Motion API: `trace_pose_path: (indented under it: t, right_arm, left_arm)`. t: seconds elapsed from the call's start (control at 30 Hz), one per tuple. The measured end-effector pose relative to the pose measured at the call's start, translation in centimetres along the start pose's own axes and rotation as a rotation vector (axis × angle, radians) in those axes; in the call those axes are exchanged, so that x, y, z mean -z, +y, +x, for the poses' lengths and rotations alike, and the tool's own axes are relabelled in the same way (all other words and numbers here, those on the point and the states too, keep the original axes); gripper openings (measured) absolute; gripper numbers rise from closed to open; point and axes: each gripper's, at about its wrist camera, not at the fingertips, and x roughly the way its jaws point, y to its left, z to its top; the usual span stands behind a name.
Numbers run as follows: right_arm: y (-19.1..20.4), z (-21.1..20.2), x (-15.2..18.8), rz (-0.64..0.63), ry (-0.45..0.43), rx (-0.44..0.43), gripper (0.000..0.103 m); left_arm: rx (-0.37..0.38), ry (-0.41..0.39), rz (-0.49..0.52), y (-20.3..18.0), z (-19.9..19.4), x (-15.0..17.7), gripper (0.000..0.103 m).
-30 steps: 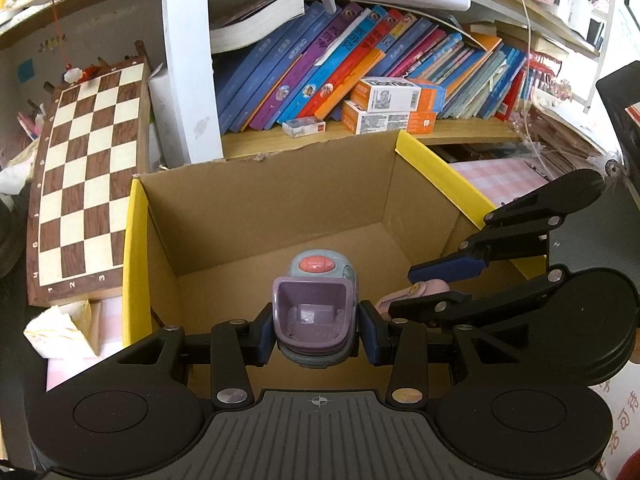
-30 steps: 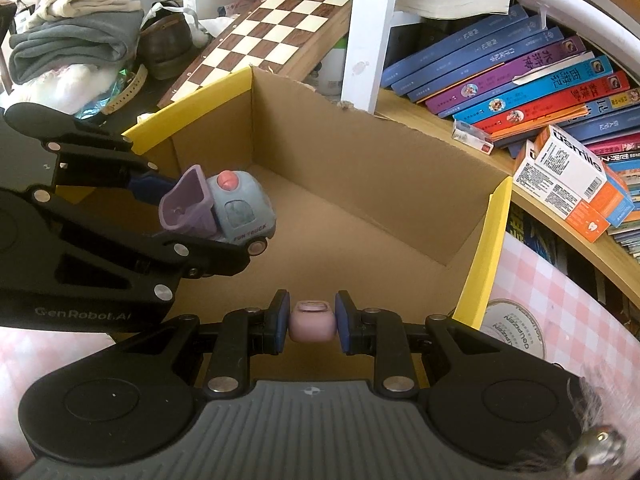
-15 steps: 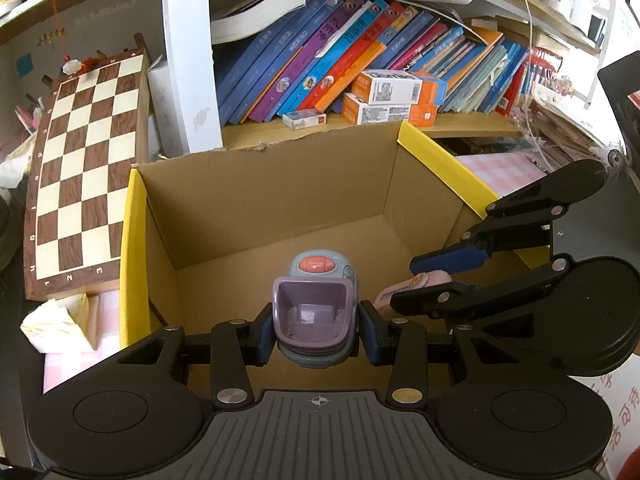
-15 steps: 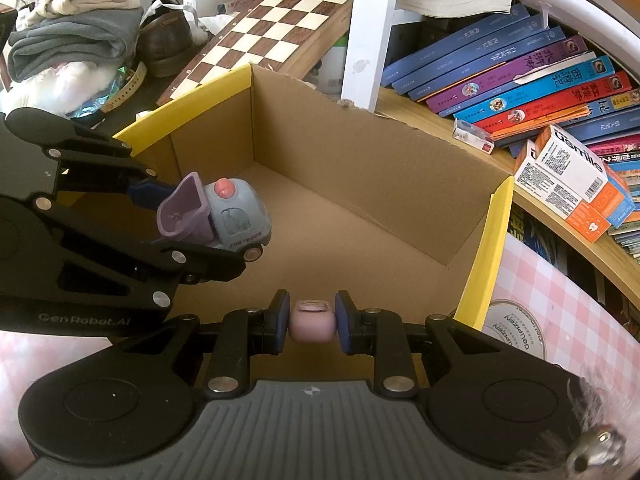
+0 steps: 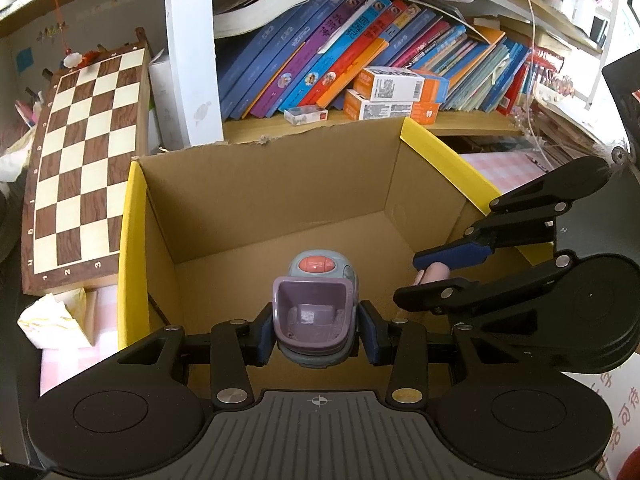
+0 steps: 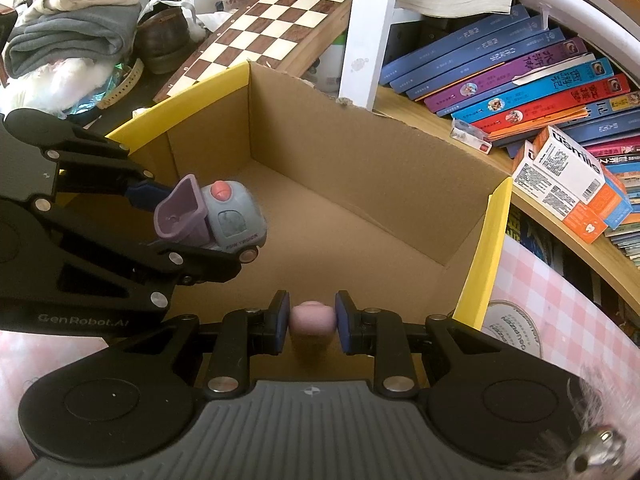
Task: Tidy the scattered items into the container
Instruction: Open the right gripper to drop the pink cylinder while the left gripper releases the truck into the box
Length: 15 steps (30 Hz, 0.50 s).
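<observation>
An open cardboard box [image 5: 304, 184] with yellow side flaps stands in front of a bookshelf; it also shows in the right wrist view [image 6: 360, 168]. My left gripper [image 5: 316, 330] is shut on a grey and purple toy truck [image 5: 314, 304] and holds it inside the box above the floor; the truck shows in the right wrist view [image 6: 212, 216] too. My right gripper [image 6: 312, 322] is shut on a small pink toy [image 6: 313, 318], held over the box's near right side. The right gripper also shows in the left wrist view [image 5: 448, 276].
A chessboard [image 5: 84, 160] leans against the shelf left of the box. Books [image 5: 360, 64] and small cartons [image 5: 396, 92] fill the shelf behind. Folded clothes [image 6: 72, 28] lie far left. A pink checked cloth [image 6: 560, 312] covers the table to the right.
Both grippers have sunk a little lower into the box with their toys. The pink toy now looks slightly blurred between the right fingers.
</observation>
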Motion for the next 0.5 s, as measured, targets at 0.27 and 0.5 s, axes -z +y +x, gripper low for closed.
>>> trace_pose_path:
  t: [0.27,0.5]
  right_arm:
    - [-0.06,-0.13,0.04,0.003,-0.006,-0.001,0.025]
    - [-0.18,-0.64,-0.05,0.020,-0.023,-0.003,0.031]
  left_arm:
    - [-0.001,0.016,0.004,0.08,0.23,0.16,0.041]
    - [-0.008,0.033,0.020,0.30,0.41,0.13,0.041]
